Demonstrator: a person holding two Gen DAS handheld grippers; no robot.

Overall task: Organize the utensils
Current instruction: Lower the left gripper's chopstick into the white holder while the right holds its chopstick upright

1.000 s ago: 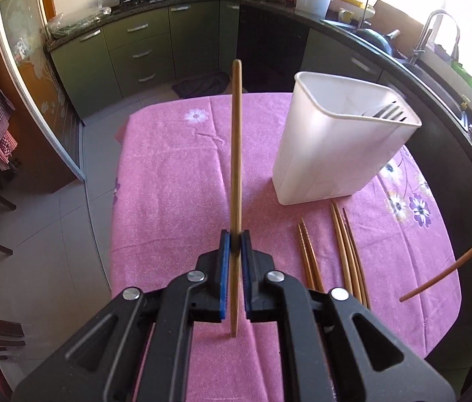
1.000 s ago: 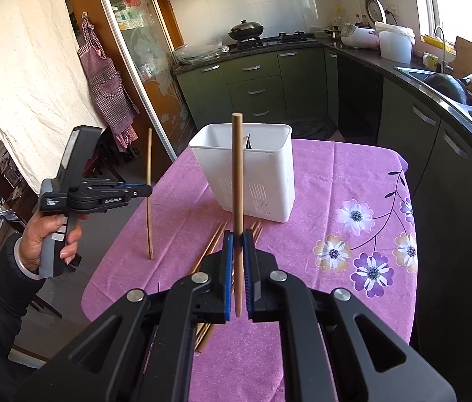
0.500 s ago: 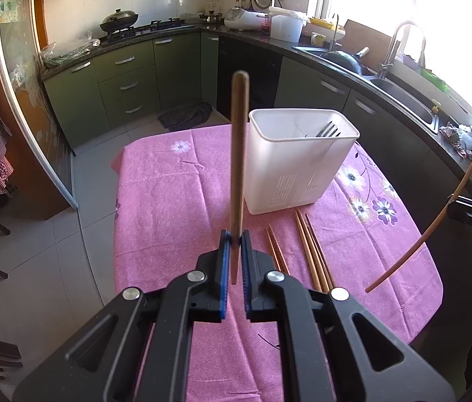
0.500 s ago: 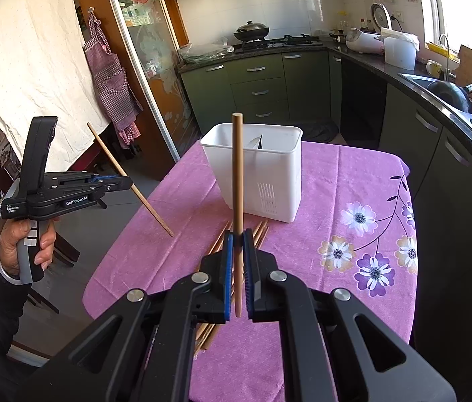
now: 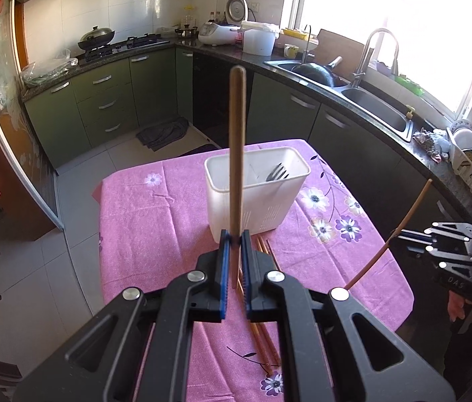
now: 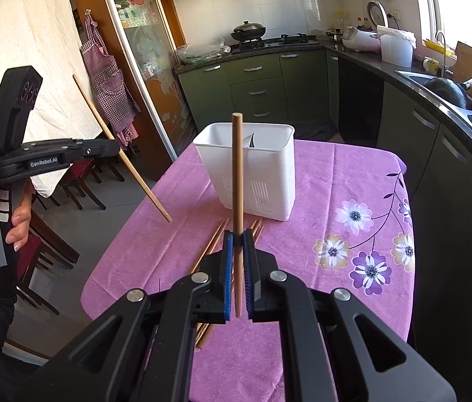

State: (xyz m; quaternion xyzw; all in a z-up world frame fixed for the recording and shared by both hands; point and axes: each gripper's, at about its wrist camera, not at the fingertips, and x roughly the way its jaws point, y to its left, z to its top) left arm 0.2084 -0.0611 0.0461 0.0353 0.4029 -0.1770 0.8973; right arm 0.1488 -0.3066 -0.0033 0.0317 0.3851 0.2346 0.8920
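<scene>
I have one wooden chopstick (image 5: 237, 154) pinched in the left gripper (image 5: 232, 239) and another chopstick (image 6: 237, 181) in the right gripper (image 6: 237, 239), both held above the table. I should tip each down into the white utensil holder (image 6: 252, 181) (a fork (image 5: 275, 171) is inside), clear of its rim. More chopsticks (image 6: 214, 243) lie on the pink tablecloth (image 6: 319, 221). The left tool reads "GenRobot.AI".

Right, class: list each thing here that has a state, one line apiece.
left tongs: shut on a chopstick, held upright
right tongs: shut on another chopstick
white holder: upright, fork inside
loose chopsticks: lying on the pink tablecloth
</scene>
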